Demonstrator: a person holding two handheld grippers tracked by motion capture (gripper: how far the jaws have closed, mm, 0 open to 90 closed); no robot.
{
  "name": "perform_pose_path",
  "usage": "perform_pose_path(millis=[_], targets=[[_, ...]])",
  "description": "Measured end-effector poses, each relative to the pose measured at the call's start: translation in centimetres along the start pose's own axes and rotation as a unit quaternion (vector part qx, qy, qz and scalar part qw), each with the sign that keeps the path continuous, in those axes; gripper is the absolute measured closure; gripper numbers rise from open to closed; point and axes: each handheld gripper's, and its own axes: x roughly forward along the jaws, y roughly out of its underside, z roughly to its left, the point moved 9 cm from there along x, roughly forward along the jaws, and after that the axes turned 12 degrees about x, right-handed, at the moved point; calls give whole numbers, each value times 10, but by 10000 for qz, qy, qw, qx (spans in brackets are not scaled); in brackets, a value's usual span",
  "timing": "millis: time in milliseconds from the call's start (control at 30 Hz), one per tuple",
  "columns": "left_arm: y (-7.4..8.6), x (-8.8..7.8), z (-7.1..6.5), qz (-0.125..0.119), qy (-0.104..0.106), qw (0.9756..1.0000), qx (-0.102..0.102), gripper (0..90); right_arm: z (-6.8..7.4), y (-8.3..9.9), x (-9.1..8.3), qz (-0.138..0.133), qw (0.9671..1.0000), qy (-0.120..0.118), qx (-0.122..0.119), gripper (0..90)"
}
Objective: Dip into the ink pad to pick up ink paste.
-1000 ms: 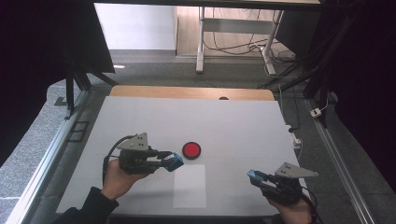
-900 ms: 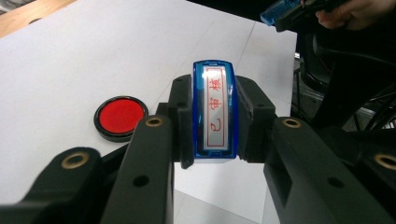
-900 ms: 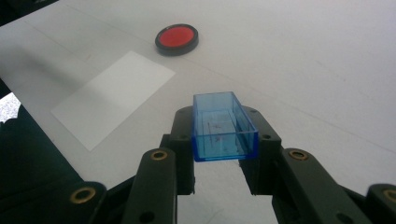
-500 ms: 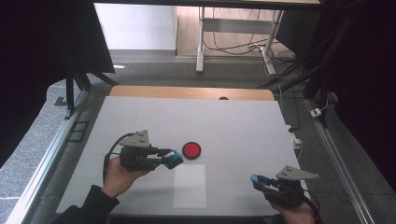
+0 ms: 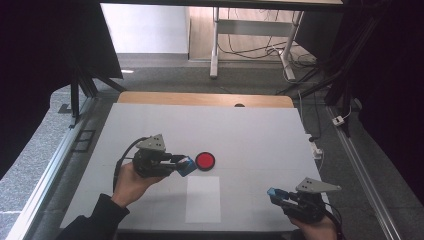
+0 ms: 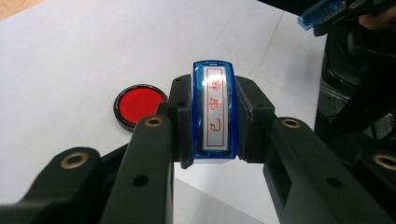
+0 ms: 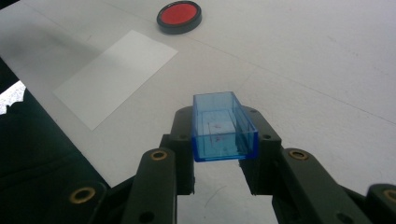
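The white table (image 5: pixel 260 135) stands in a dim room with cables on the floor behind. The left gripper (image 5: pixel 186 165) is closed tight on a blue stamp (image 6: pixel 215 112), printing face w/ red characters up, just beside the round red ink pad (image 5: pixel 205 160). The right gripper (image 5: pixel 276 194) is clamped on the stamp's blue clear cap (image 7: pixel 223 127), well apart, near the table edge. Risk, I think: the stamp meets the ink pad tilted, so it inks uneven or pushes the pad away. The white paper sheet (image 5: pixel 203 198) lies between the grippers; nothing blocks the way.
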Motion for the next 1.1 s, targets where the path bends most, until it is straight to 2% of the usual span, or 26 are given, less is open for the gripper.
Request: perform_pose_path(millis=[100,333,533,833,1100], targets=[[-1,3,4,82,-41,10000,-26,705,1,0,0,-15,10000,-53,11,687],[-5,9,10,188,-96,9998,59,704,2,1,0,21,9999,-96,-30,686],[-7,18,15,241,62,9997,36,704,0,0,0,-24,10000,-54,39,686],[-11,34,30,395,-114,9992,10,705,0,0,0,-14,10000,-79,29,686],[-11,52,37,559,-124,9983,-49,705,0,0,0,-32,10000,-75,23,686]])
